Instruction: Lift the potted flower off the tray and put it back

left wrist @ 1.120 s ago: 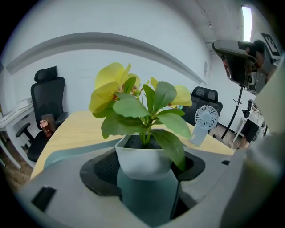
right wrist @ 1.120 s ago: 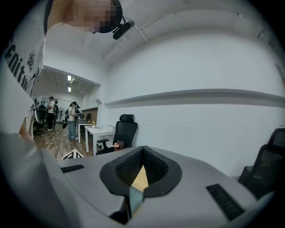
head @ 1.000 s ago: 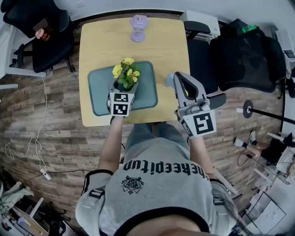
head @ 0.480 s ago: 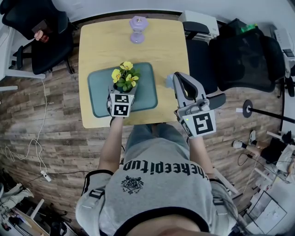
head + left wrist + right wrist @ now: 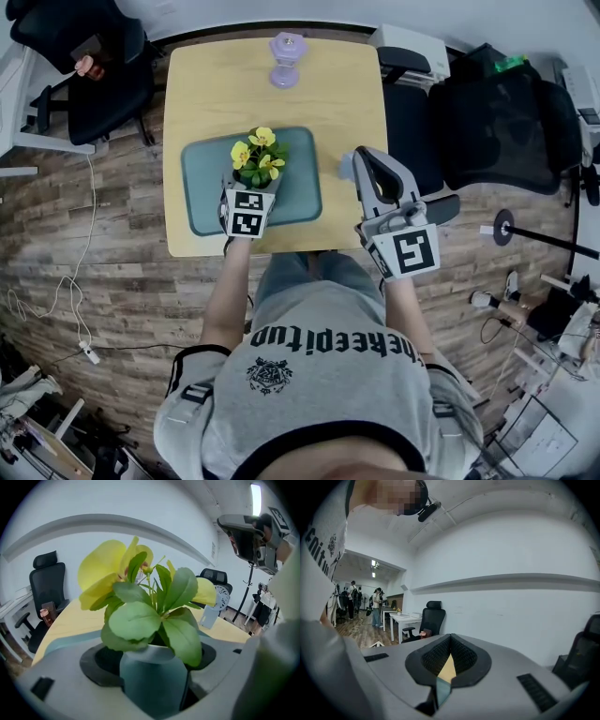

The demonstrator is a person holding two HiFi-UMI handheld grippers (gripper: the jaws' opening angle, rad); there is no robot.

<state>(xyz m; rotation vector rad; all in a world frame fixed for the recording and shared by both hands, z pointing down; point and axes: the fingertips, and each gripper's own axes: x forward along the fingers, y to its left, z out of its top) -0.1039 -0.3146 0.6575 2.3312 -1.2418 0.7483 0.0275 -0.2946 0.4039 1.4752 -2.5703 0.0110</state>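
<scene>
The potted flower, with yellow blooms and green leaves in a small grey-blue pot, stands over the teal tray on the wooden table. My left gripper is shut on the pot, one dark pad on each side. Whether the pot's base touches the tray is hidden. My right gripper hovers at the table's right edge, beside the tray, shut with nothing in it; in the right gripper view its jaws meet.
A purple object stands at the table's far edge. A pale cup sits on the table near the right gripper. Black office chairs flank the table at the left and right.
The flower has shifted slightly toward me with the left gripper still on its pot. The right gripper has stayed put.
</scene>
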